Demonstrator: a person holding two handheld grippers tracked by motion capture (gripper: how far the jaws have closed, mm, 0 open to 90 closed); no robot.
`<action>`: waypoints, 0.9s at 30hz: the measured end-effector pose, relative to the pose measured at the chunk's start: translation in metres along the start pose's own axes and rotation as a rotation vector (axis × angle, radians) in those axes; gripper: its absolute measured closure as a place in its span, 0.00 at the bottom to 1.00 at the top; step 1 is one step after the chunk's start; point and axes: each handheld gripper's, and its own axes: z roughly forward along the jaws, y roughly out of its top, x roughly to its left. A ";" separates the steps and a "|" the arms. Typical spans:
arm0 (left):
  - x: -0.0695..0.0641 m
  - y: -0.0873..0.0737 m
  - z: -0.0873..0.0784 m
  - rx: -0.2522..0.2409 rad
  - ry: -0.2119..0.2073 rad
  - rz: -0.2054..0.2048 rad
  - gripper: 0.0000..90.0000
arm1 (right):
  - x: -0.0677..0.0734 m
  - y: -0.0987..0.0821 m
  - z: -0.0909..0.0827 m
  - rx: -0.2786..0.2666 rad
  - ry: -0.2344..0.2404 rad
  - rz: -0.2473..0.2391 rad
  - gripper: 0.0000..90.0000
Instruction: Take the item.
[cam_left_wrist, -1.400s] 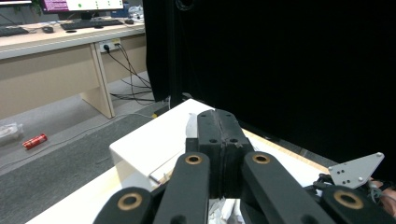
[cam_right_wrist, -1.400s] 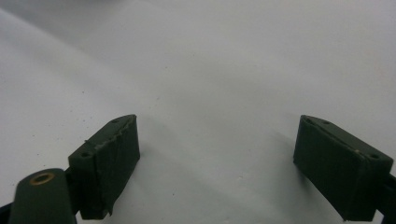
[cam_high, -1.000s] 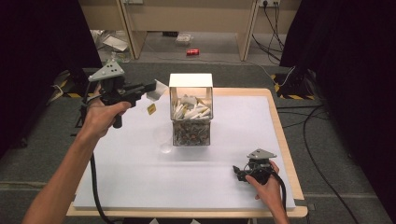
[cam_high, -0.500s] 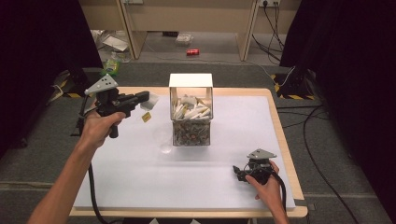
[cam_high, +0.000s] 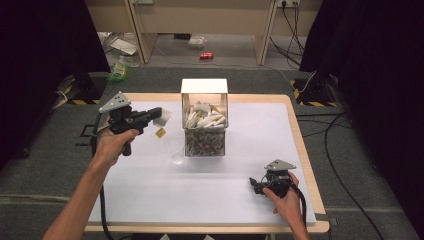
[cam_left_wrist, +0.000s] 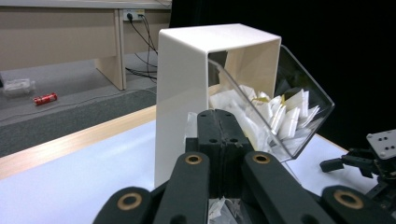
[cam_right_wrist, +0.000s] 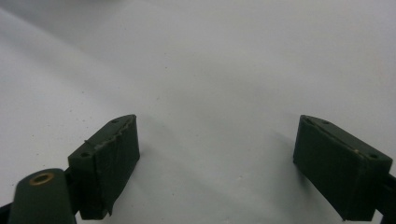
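Observation:
A white-topped dispenser box (cam_high: 204, 86) with a clear front bin full of white sachets (cam_high: 202, 119) stands at the middle back of the table. Just left of it my left gripper (cam_high: 157, 114) is held above the table, shut on a white tea-bag sachet (cam_high: 163, 119) whose yellow tag (cam_high: 160, 133) dangles below. In the left gripper view the jaws (cam_left_wrist: 223, 116) are pressed together before the box (cam_left_wrist: 187, 93), with white paper (cam_left_wrist: 191, 123) showing beside them. My right gripper (cam_high: 254, 186) rests low at the front right, open over bare white tabletop (cam_right_wrist: 217, 158).
A faint clear round thing (cam_high: 177, 159) lies on the white table (cam_high: 150, 200) near the box's front left corner. The right gripper (cam_left_wrist: 336, 164) shows far off in the left gripper view. A red can (cam_high: 205, 55) and clutter lie on the floor behind.
My left gripper has drawn back from the box, towards the near side and slightly left, carrying the sachet and its tag. The right gripper has stayed still.

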 end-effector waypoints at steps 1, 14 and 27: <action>0.000 -0.002 0.001 0.000 -0.002 -0.002 0.99 | 0.000 0.000 0.000 0.000 0.000 -0.002 0.17; 0.000 -0.024 0.017 0.017 -0.021 -0.046 0.99 | 0.000 0.000 0.000 -0.001 0.000 0.001 0.17; 0.001 -0.041 0.033 0.039 -0.010 -0.068 0.99 | 0.000 0.000 0.000 -0.001 0.000 0.001 0.17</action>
